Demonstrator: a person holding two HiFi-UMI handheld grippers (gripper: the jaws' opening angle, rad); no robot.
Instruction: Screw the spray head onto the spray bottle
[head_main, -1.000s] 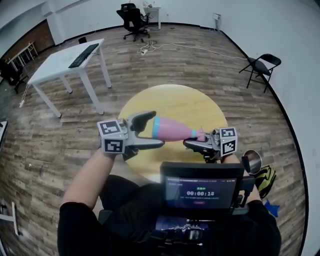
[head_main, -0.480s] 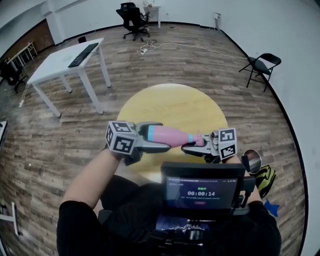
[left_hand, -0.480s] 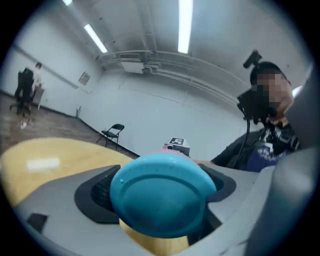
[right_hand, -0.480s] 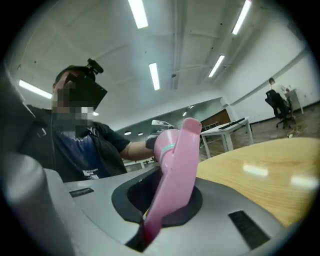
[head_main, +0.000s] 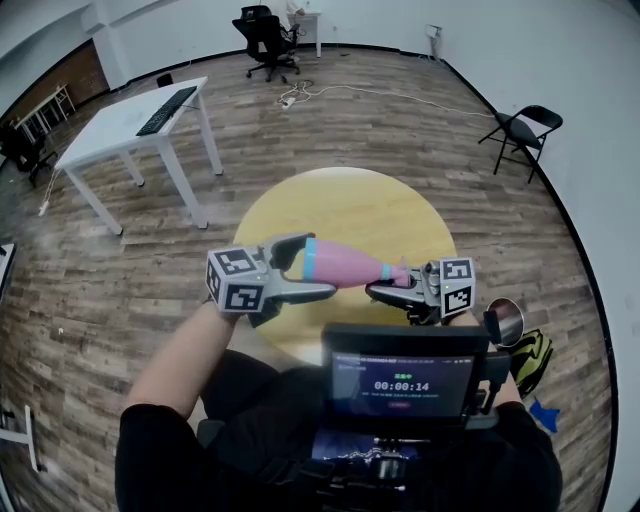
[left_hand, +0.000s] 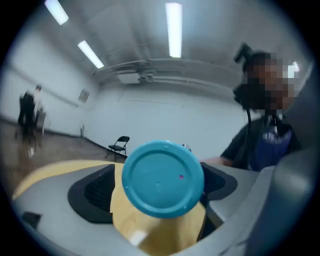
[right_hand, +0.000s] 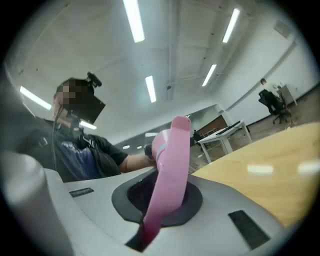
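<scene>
Left hand-held gripper (head_main: 312, 266) pinches the light, likely slippery pink plastic spray bottle (head_main: 348, 263); right hand-held gripper (head_main: 386, 283) clamps its pink spray head (right_hand: 170, 170)

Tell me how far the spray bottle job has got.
Done: both parts are up off the yellow table, and the spray head meets the neck of the bottle. In hand: the left tongs clamp the bottle near its blue base, and the right tongs clamp the spray head. Left: turning it tight; whether the thread is seated cannot be seen.
</scene>
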